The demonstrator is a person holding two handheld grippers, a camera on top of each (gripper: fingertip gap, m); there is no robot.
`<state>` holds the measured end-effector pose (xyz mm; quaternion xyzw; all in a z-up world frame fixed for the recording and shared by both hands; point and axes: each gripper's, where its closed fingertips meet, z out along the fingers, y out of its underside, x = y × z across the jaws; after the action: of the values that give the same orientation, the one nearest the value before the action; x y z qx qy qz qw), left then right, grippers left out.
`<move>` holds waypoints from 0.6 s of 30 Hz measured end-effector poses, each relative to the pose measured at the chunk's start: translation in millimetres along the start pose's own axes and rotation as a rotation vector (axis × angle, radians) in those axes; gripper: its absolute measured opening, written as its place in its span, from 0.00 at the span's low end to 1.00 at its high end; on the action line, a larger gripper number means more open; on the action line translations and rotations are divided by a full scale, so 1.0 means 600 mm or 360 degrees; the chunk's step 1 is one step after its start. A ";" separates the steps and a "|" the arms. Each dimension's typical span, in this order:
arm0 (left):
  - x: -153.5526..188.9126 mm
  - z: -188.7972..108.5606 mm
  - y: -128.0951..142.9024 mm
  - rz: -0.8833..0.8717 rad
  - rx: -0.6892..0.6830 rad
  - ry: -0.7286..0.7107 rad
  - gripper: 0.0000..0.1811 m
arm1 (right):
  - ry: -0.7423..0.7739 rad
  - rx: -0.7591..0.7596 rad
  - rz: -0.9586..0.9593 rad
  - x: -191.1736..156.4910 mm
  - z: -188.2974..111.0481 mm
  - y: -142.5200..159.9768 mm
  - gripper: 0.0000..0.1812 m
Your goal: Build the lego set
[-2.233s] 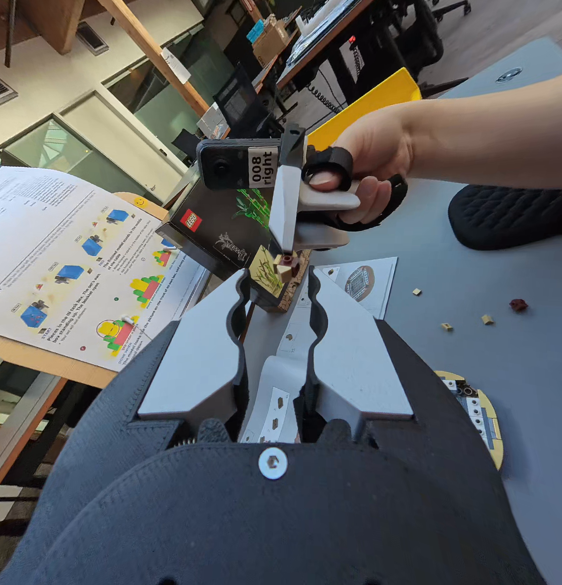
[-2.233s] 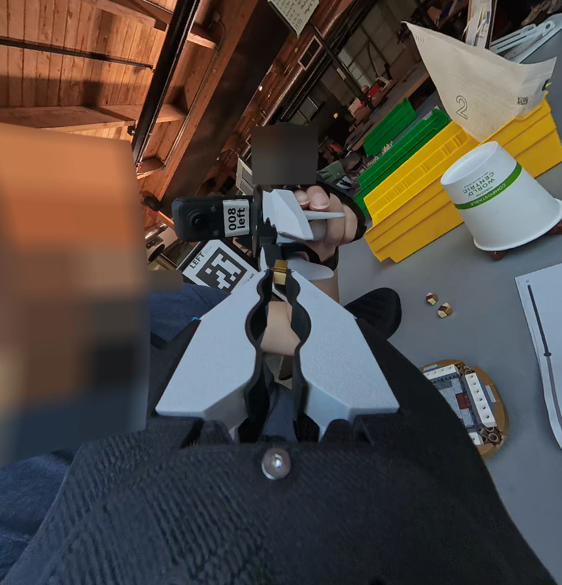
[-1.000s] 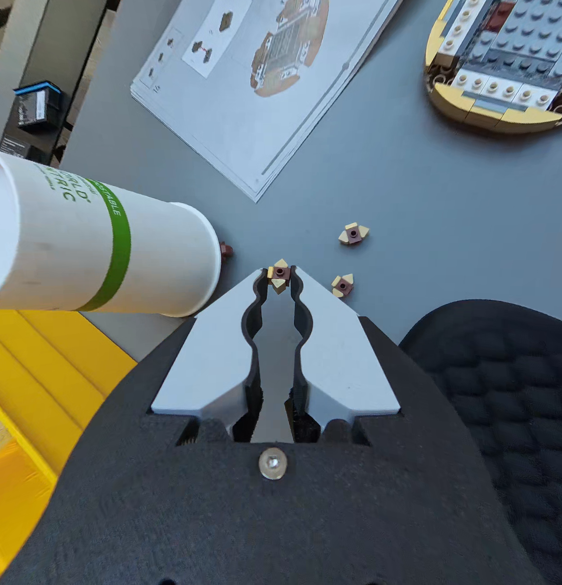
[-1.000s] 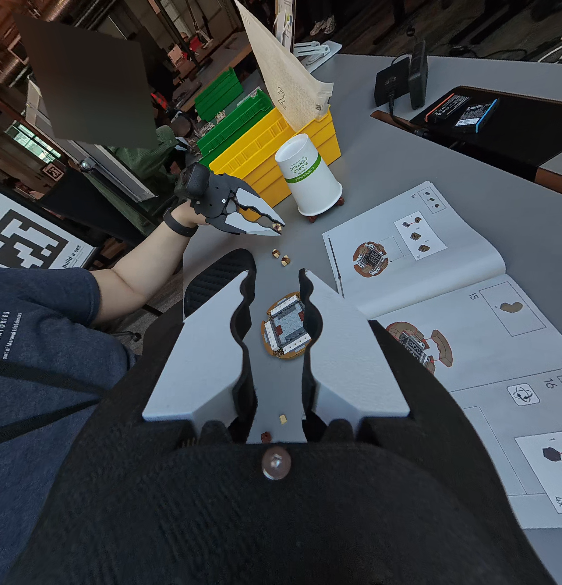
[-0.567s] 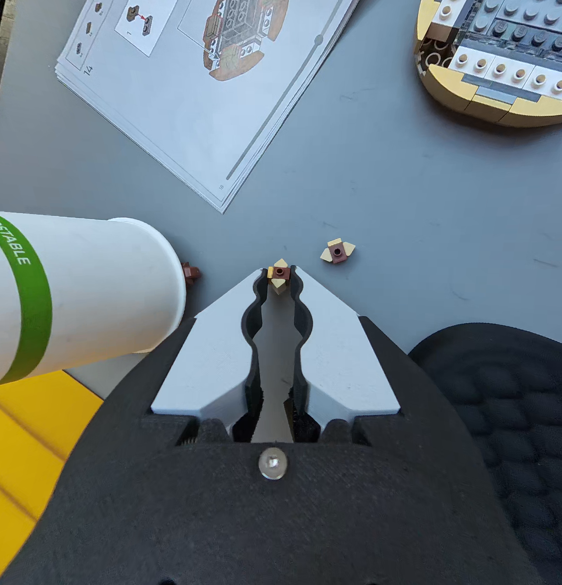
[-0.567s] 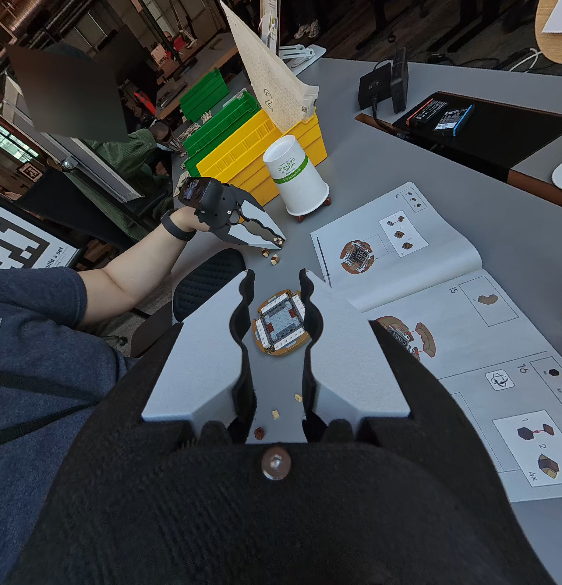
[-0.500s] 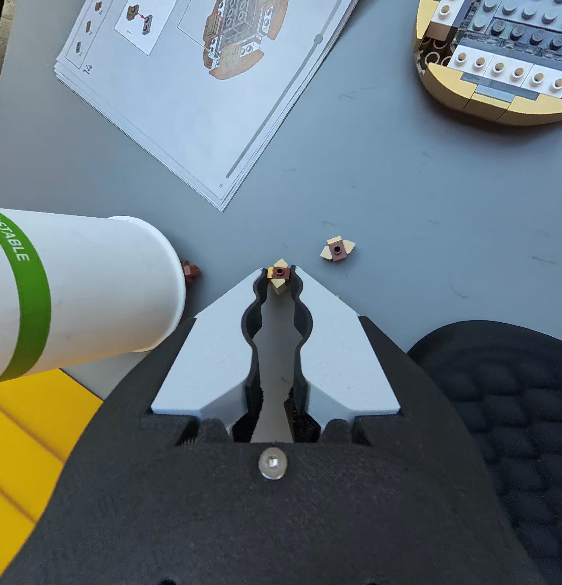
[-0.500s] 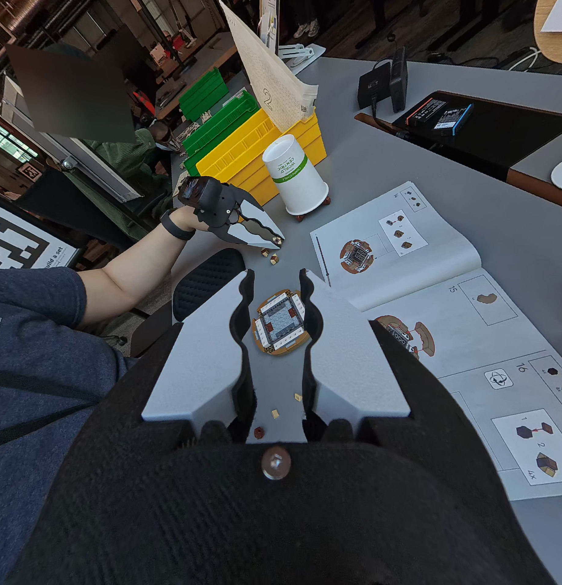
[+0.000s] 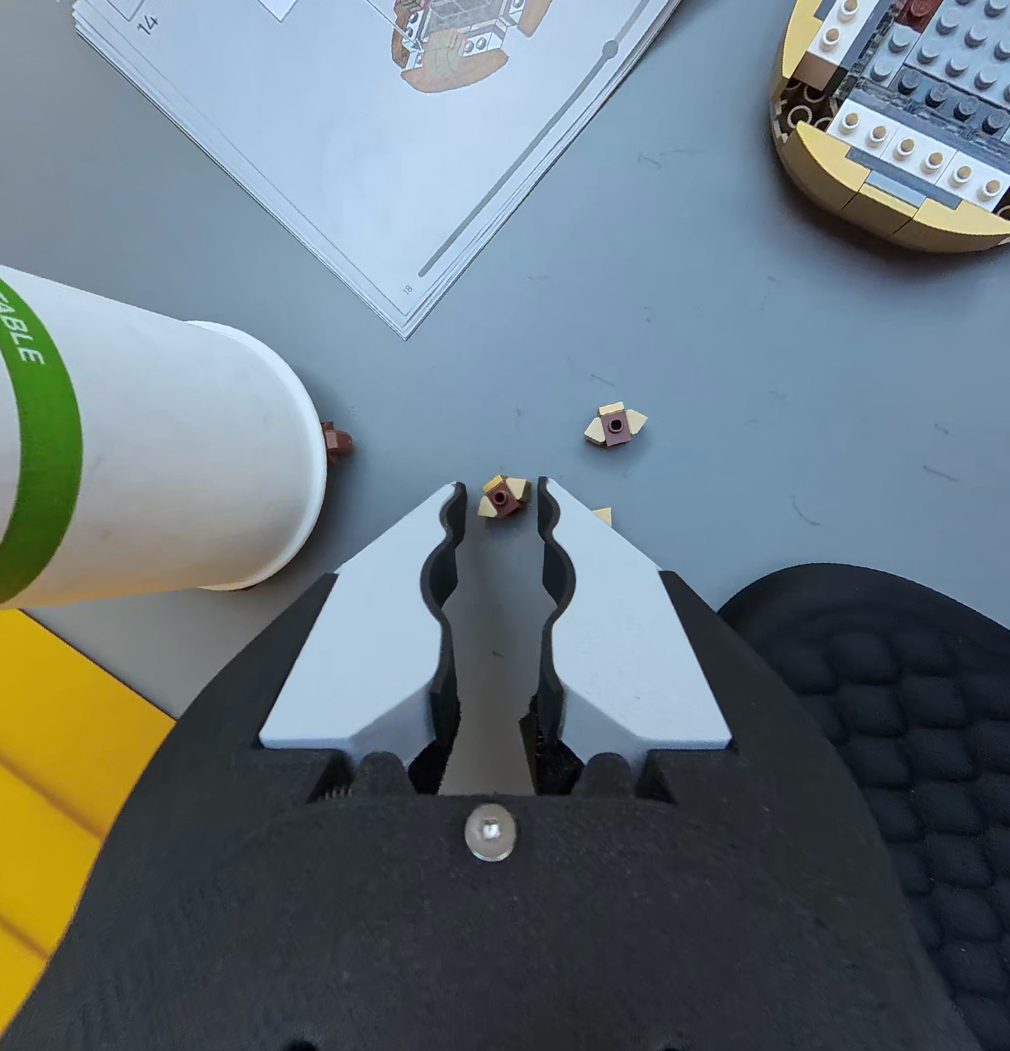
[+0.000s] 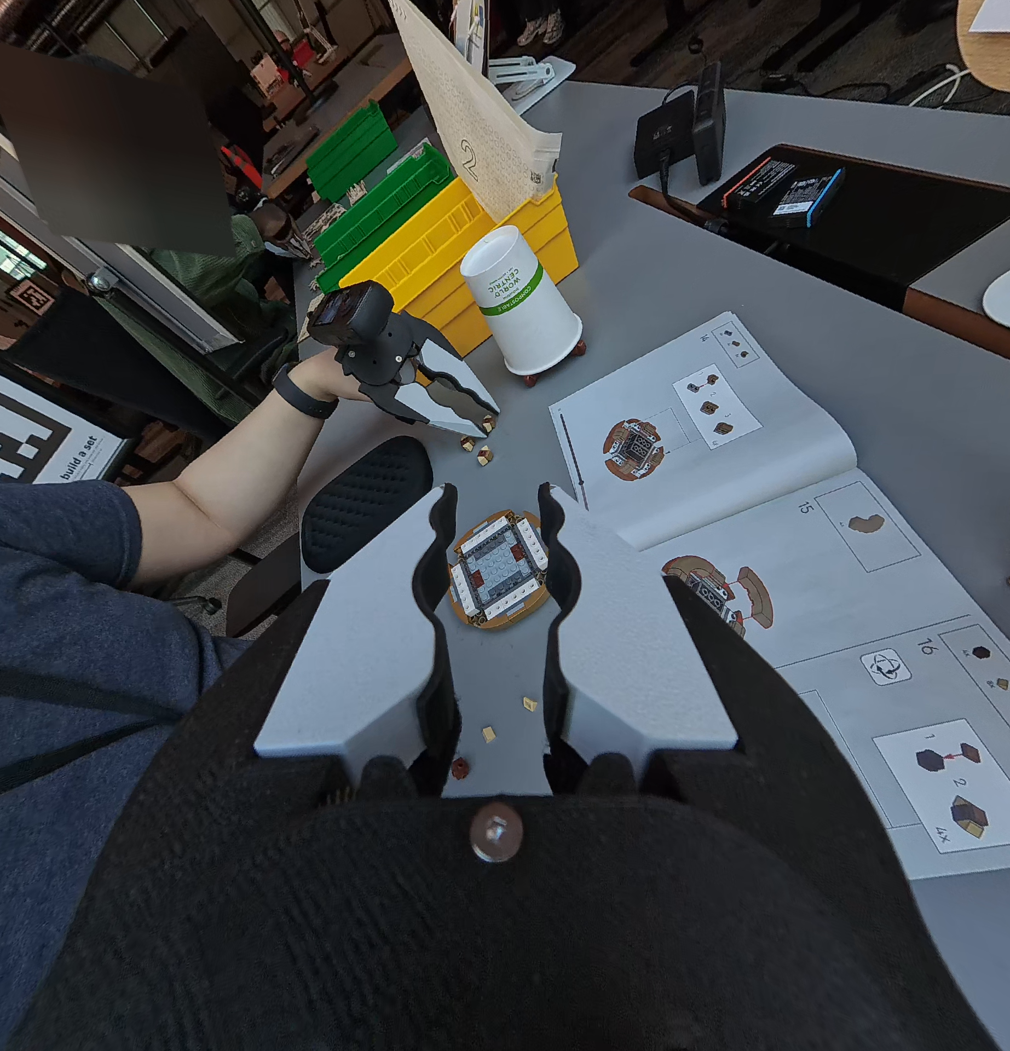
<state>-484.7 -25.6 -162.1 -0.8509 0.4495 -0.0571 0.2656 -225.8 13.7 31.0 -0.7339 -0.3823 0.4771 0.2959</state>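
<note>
— Fingers (image 9: 400, 614) of the left gripper (image 9: 502, 492) stood a little apart, didn't they? With nothing pinched?

— Yes. Its tips were low over the grey table (image 9: 718, 352), and a small brown-and-tan lego piece (image 9: 503, 498) lay on the surface in the gap between them, touching neither finger as far as I could see.

— And the right gripper (image 10: 495, 495)?

— Held higher, jaws parted wider, empty. Close beneath it lay two tan bits (image 10: 530, 704) and a little reddish-brown stud (image 10: 460, 769). Beyond those, framed between its fingers, sat the round lego base (image 10: 499, 571), tan-rimmed with grey and white plates on top.

— What was near the left tips?

— A second brown-and-tan piece (image 9: 614, 425) just beyond to the right, and a third mostly hidden behind the right finger. A black padded rest (image 9: 900, 711) lay on that side.

— Farther out?

— An upturned white paper cup (image 10: 519, 304) with a green band, brown bits peeking from under its rim. The open instruction booklet (image 10: 775, 512) spread right of the base, and yellow bins (image 10: 434, 250) stood behind the cup.
</note>
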 end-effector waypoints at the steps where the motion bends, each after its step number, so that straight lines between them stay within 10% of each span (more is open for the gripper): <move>1: 0.001 -0.003 -0.001 -0.0021 0.0013 0.0007 0.15 | 0.0000 0.0004 -0.0002 -0.001 -0.002 -0.001 0.16; 10: -0.027 -0.140 -0.108 -0.0363 0.0769 -0.0256 0.21 | 0.0368 0.0080 -0.0483 0.025 -0.041 -0.026 0.16; 18: 0.212 -0.116 -0.229 0.0011 0.0933 0.0170 0.20 | 0.0739 0.0060 -0.1063 0.039 -0.042 -0.042 0.15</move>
<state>-332.3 -92.2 -51.8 -0.7322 0.4302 -0.2283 0.4762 -203.7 45.0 49.2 -0.6521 -0.5138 0.1831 0.5265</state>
